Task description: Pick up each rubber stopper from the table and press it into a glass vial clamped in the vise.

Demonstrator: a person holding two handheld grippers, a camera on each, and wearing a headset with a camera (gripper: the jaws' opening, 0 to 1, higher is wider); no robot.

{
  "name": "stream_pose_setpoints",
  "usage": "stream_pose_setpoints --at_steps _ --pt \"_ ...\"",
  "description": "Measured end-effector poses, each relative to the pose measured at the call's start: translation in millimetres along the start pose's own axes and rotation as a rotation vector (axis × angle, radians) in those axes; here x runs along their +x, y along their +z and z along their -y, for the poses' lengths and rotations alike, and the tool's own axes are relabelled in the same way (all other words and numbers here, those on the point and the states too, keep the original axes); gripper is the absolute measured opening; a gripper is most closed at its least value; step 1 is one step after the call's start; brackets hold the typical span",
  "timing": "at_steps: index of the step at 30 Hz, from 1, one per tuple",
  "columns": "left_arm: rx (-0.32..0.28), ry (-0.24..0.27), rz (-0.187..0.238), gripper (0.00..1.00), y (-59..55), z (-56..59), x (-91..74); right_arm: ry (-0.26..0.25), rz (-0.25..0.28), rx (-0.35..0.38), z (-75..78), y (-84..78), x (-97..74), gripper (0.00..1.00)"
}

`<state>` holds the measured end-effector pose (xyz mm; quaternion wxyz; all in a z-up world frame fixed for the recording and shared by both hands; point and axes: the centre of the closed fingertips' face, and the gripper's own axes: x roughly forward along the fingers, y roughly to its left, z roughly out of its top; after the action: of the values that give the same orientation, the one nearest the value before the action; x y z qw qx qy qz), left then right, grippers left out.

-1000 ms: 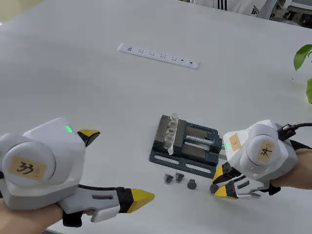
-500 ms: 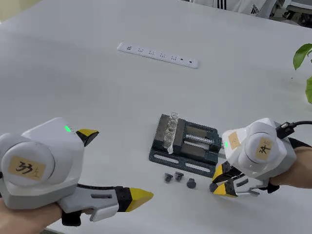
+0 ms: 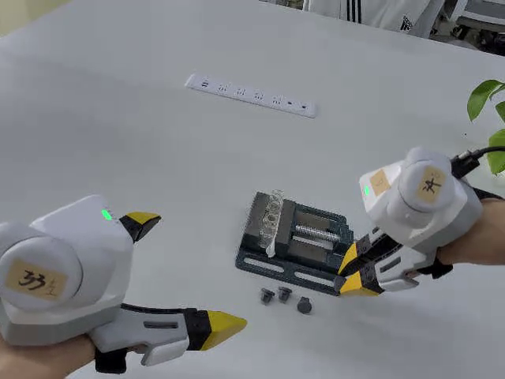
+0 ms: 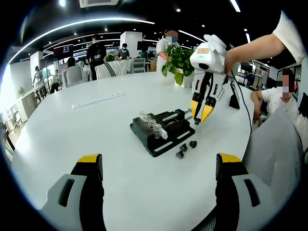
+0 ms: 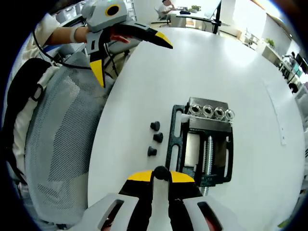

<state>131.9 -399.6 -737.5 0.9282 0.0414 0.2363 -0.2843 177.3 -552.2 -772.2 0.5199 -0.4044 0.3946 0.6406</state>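
My right gripper (image 5: 161,178) pinches one rubber stopper (image 5: 160,171) by vise (image 5: 202,144); left gripper (image 3: 186,273) gapes wide; three stoppers (image 3: 284,296) on table (image 3: 158,150).

White round table (image 3: 118,118); open office; ceiling lights (image 4: 178,9); mesh chair (image 5: 55,130)

Bright and even throughout, lit from overhead by ceiling strips (image 4: 96,21) and spot lamps (image 4: 179,9), leaving only short, soft shadows beside the vise (image 3: 296,241) on the white tabletop (image 3: 158,142). Clean and sharp in the head view, with little glare. Strongly bowed by the fisheye in both gripper views: crisp at the centre, down to the rubber stopper (image 5: 160,172) pinched in the right claw (image 5: 160,176), softer and stretched toward the edges, and washed out to near white on the far tabletop in the right gripper view.
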Motion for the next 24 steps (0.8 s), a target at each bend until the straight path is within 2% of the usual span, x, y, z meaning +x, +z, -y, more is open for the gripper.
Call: stream_pose_setpoints --at_steps 6,11,20,24 --pt "0.009 -0.010 0.001 0.98 1.0 -0.4 1.4 -0.003 -0.006 -0.032 16.2 17.4 -19.5 0.06" --pt "0.012 -0.018 0.000 0.98 -0.1 -1.0 2.7 -0.008 -0.022 -0.064 34.5 30.2 -27.2 0.06" --pt "0.003 -0.027 0.003 0.98 0.8 2.4 6.4 -0.004 -0.045 -0.125 54.3 55.0 -31.6 0.06" --pt "0.001 -0.033 0.002 0.97 -0.1 3.0 9.0 -0.005 -0.052 -0.139 69.4 62.8 -29.9 0.06"
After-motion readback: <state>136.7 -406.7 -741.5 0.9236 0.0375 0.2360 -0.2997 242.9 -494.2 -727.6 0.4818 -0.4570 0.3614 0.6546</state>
